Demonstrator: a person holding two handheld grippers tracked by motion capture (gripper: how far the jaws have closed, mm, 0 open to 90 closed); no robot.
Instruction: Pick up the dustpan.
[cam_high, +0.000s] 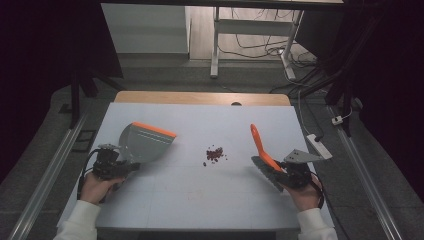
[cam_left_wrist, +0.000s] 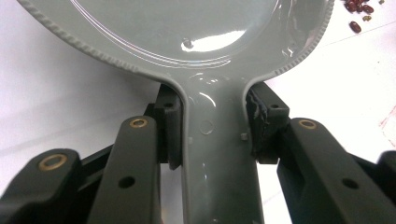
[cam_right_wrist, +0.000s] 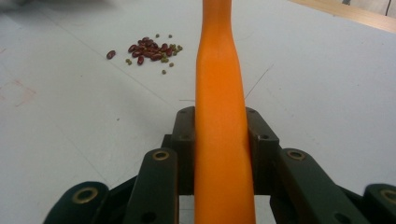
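Observation:
A grey dustpan with an orange front lip sits at the table's left, its handle clamped between the jaws of my left gripper. At the right, my right gripper is shut on the orange handle of a brush, whose handle rises toward the table's middle. A small pile of dark red and green beans lies on the white table between the two tools, seen also as beans ahead of the brush and beans past the pan's right rim.
The white table top ends in a wooden strip at the far edge. A white power strip lies by the right edge. A desk frame and cables stand on the floor beyond.

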